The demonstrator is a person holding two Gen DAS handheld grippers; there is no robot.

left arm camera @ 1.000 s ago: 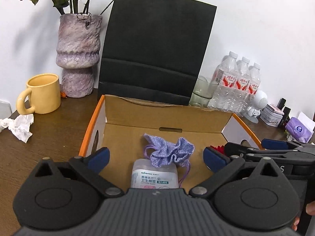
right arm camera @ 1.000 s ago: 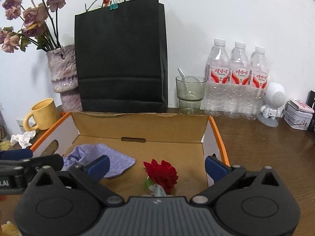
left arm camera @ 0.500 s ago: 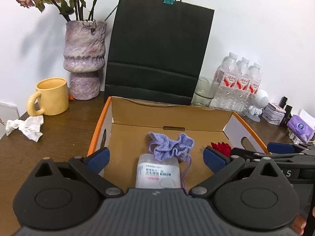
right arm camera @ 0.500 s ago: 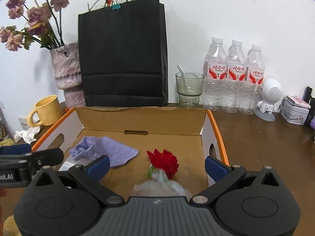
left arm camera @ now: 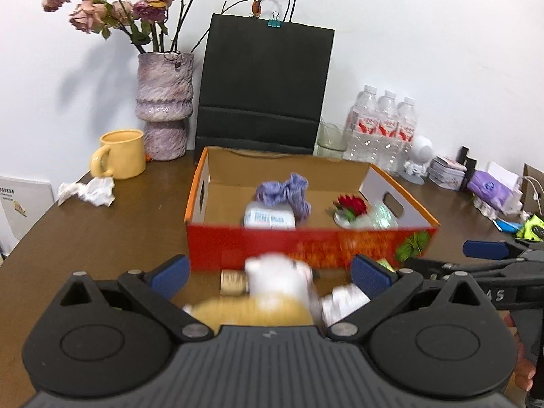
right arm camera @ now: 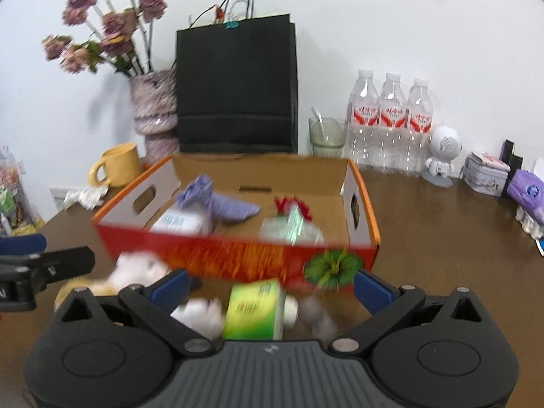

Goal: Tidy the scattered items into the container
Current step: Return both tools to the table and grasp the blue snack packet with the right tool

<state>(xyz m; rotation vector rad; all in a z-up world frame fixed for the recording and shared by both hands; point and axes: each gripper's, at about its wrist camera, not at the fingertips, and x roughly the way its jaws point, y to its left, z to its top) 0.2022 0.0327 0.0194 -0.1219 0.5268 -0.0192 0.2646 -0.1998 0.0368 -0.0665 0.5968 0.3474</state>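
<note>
An open orange-red cardboard box (left arm camera: pixel 306 243) sits on the brown table. It holds a purple cloth pouch (left arm camera: pixel 284 192), a white packet (left arm camera: pixel 268 217), and a red rose in clear wrap (left arm camera: pixel 352 205). My left gripper (left arm camera: pixel 268 272) is open in front of the box, over a blurred white and tan soft toy (left arm camera: pixel 272 289). My right gripper (right arm camera: pixel 270 287) is open in front of the box (right arm camera: pixel 238 255), over a green and white bottle (right arm camera: pixel 253 307) and a white item (right arm camera: pixel 200 312). The toy (right arm camera: pixel 136 268) lies at the left of the right wrist view.
A black paper bag (left arm camera: pixel 265 88), a vase of dried roses (left arm camera: pixel 165 102), a yellow mug (left arm camera: pixel 119 154), crumpled tissue (left arm camera: pixel 88 190), a glass (right arm camera: pixel 326 136), water bottles (right arm camera: pixel 391 122), a white robot figure (right arm camera: pixel 442 149), tins and a purple pack (right arm camera: pixel 527 193) stand around the box.
Both grippers have pulled back and up from inside the box to its near side. The box front and the loose items before it have come into view.
</note>
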